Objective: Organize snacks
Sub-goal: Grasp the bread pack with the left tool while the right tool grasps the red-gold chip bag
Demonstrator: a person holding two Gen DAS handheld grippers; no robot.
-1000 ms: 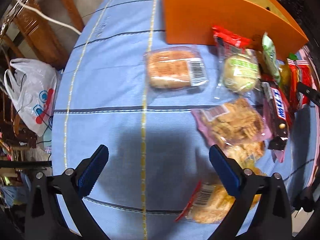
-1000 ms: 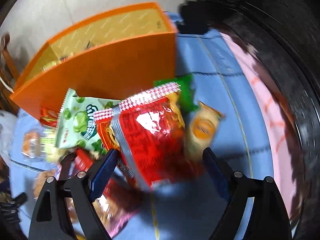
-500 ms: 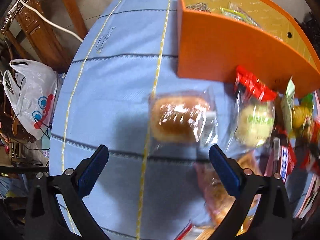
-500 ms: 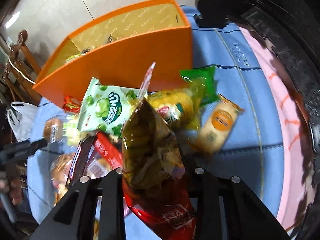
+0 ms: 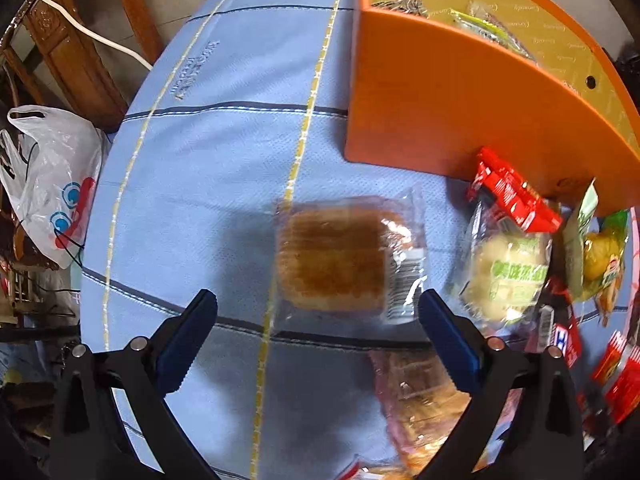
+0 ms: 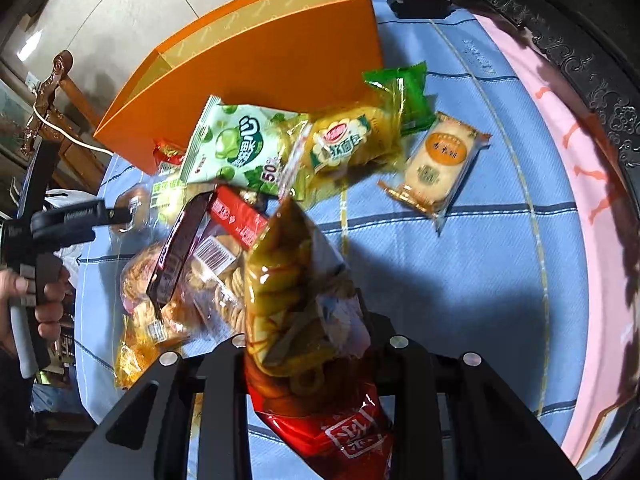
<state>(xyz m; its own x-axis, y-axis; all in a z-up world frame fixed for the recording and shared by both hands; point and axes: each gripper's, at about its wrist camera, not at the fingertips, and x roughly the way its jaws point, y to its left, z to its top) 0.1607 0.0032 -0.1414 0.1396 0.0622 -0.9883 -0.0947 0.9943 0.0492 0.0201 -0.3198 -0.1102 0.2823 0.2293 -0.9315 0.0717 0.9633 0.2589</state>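
Observation:
My left gripper point(image 5: 318, 336) points down, open, over the blue tablecloth point(image 5: 208, 160). A clear packet of brown bread point(image 5: 336, 256) lies flat just ahead of its blue pads point(image 5: 188, 336), untouched. My right gripper point(image 6: 304, 344) is shut on a red bag of yellow ring snacks point(image 6: 296, 300), held above the table; the bag hides the fingertips. The orange box point(image 6: 260, 68) stands at the back, with a few packets inside point(image 5: 480, 24). In the right wrist view the left gripper point(image 6: 80, 220) shows at the left, held by a hand point(image 6: 44, 300).
Loose snacks lie before the box: a green pea bag point(image 6: 236, 148), a yellow bread pack point(image 6: 352, 144), a round biscuit packet point(image 6: 440, 160), a chocolate bar point(image 6: 176, 252), cracker bags point(image 6: 208, 292). A white plastic bag point(image 5: 48, 184) and wooden furniture point(image 5: 72, 60) stand beyond the table's left edge.
The right gripper closed on the red bag and lifted it off the pile. The left gripper moved across the table until the bread packet lay just ahead of its open jaws.

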